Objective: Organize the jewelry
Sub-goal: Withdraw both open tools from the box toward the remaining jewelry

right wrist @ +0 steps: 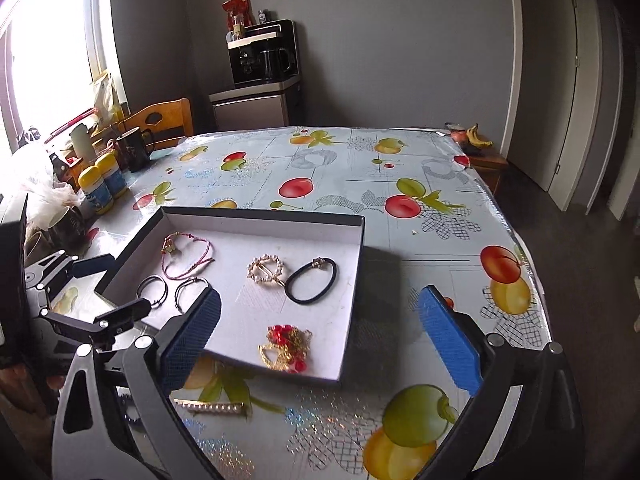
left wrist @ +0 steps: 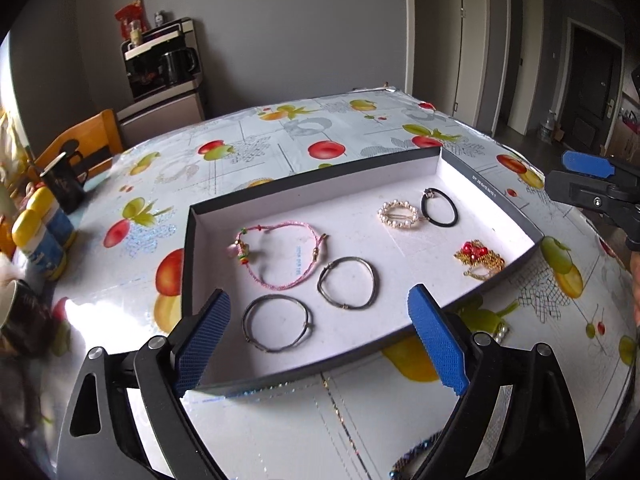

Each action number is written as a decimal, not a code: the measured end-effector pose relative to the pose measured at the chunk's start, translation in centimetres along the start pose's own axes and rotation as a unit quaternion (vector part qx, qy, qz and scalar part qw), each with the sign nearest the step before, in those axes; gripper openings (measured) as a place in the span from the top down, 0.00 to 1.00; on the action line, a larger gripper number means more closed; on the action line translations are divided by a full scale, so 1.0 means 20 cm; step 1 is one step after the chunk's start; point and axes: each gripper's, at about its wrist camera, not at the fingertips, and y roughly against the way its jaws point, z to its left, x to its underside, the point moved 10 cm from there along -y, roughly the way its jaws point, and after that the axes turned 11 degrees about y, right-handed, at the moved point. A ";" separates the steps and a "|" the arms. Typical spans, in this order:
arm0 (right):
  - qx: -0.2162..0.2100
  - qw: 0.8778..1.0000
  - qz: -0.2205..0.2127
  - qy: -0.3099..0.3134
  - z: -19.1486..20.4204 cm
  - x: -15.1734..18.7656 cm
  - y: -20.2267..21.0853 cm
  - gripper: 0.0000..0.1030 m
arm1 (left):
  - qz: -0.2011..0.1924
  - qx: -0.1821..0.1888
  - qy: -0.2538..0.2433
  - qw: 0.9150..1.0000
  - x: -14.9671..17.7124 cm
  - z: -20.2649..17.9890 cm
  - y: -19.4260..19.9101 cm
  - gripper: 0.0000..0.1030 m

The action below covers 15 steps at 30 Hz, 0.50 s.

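A shallow black box with a white floor (left wrist: 400,248) (right wrist: 320,240) lies on the table. Inside are a pink cord bracelet (left wrist: 280,256) (right wrist: 188,260), two grey bangles (left wrist: 347,282) (left wrist: 277,323), a pearl ring clip (left wrist: 399,215) (right wrist: 266,270), a black hair tie (left wrist: 440,207) (right wrist: 312,286) and a gold-and-red piece (left wrist: 480,260) (right wrist: 288,346). A pearl bar clip (right wrist: 210,406) lies on the table in front of the box. My left gripper (left wrist: 320,340) is open and empty over the box's near edge. My right gripper (right wrist: 320,344) is open and empty above the box's near right corner.
The table has a fruit-print cloth (right wrist: 400,168). Two yellow-capped bottles (right wrist: 102,184), mugs (right wrist: 134,148) and clutter stand at the left edge. A beaded item (left wrist: 412,456) lies near the front edge. A wooden chair (right wrist: 160,122) and a coffee machine (right wrist: 264,52) stand beyond.
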 end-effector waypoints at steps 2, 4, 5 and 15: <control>0.004 1.000 0.009 0.013 0.01 0.08 0.03 0.05 | 0.004 0.004 -0.002 1.000 0.06 0.01 0.04 0.10; 0.005 1.000 0.021 0.023 0.03 0.15 0.04 0.05 | 0.013 0.014 0.000 1.000 0.13 0.02 0.08 0.09; 0.004 0.999 0.027 0.027 0.05 0.19 0.04 0.05 | 0.017 0.016 -0.001 1.000 0.17 0.02 0.10 0.09; -0.031 0.996 0.063 0.051 0.23 0.42 0.00 0.05 | 0.046 0.044 -0.068 0.996 0.45 -0.12 0.13 0.09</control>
